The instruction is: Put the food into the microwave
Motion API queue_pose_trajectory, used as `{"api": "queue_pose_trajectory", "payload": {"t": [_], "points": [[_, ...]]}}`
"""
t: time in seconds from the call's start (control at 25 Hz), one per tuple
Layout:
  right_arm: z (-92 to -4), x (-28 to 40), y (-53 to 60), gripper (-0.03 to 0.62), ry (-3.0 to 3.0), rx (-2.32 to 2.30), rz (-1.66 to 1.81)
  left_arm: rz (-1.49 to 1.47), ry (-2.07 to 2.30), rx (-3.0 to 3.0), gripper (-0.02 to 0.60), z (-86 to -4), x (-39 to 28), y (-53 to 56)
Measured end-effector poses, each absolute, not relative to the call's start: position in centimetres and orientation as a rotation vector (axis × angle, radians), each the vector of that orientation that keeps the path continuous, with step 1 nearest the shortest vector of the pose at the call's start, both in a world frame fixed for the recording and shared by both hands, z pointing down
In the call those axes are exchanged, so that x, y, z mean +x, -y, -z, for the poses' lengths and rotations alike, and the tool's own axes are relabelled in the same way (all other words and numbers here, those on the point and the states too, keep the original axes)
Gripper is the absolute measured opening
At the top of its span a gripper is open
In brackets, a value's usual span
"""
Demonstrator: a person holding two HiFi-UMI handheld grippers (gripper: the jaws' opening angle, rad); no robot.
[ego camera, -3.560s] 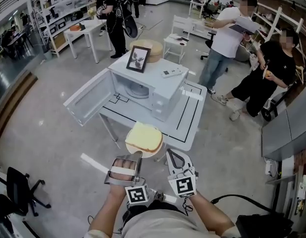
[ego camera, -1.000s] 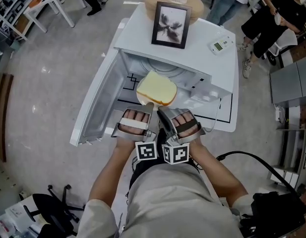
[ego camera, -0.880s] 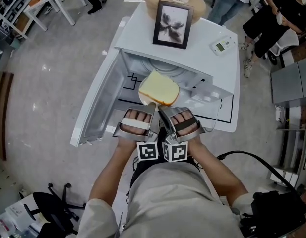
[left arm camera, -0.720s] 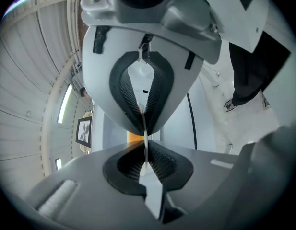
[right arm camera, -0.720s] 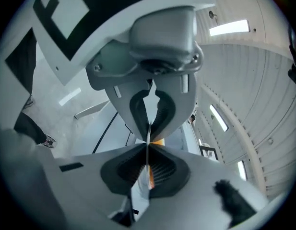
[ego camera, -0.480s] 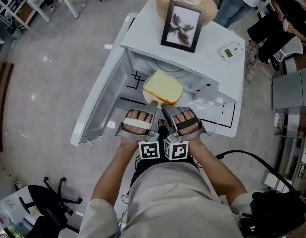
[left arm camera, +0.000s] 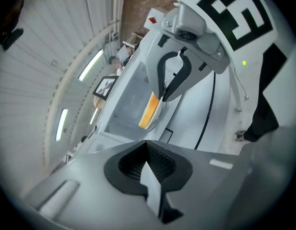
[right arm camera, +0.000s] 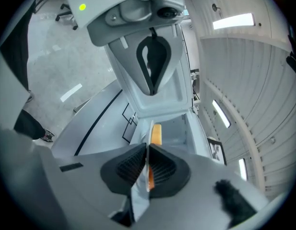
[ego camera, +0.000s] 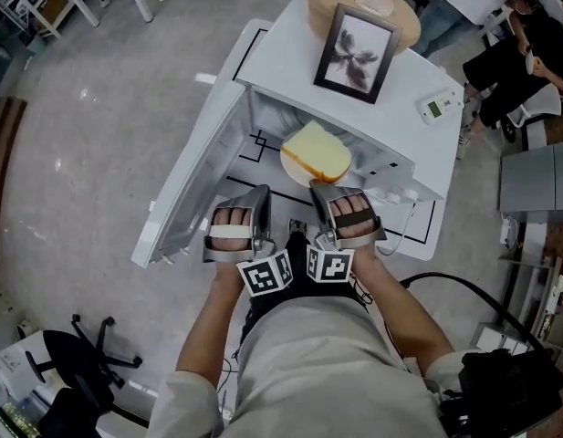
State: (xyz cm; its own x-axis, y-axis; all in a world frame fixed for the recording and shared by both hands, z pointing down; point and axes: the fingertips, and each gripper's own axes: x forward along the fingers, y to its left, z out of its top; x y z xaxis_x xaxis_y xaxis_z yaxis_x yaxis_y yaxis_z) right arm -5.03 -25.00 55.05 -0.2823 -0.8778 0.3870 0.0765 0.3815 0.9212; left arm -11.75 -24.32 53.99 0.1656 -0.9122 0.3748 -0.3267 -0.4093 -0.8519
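Picture frame (ego camera: 356, 51) stands atop the microwave (ego camera: 400, 144), plate (ego camera: 285, 159) at its mouth.

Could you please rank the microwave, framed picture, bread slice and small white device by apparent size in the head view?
1. microwave
2. framed picture
3. bread slice, only slightly smaller
4. small white device

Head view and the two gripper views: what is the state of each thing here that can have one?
Microwave door: open wide.
Plate: held by its rim at the opening of the microwave, not yet set down.
Bread slice: lying on the plate.
Right hand-held gripper: jaws just closed, shut on the plate.
Left hand-held gripper: shut, empty.
Picture frame: upright on the microwave.
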Motion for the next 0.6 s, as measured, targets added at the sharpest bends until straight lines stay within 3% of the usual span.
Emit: {"api": "queue_pose_trajectory", "payload": {"t": [0.6], "points": [[-55.9, -4.7, 30.1, 0.025, 1.536, 0.775, 1.033, 1.048, -1.467, -2.442, 0.008, -58.5, -12.4, 24.3]]}}
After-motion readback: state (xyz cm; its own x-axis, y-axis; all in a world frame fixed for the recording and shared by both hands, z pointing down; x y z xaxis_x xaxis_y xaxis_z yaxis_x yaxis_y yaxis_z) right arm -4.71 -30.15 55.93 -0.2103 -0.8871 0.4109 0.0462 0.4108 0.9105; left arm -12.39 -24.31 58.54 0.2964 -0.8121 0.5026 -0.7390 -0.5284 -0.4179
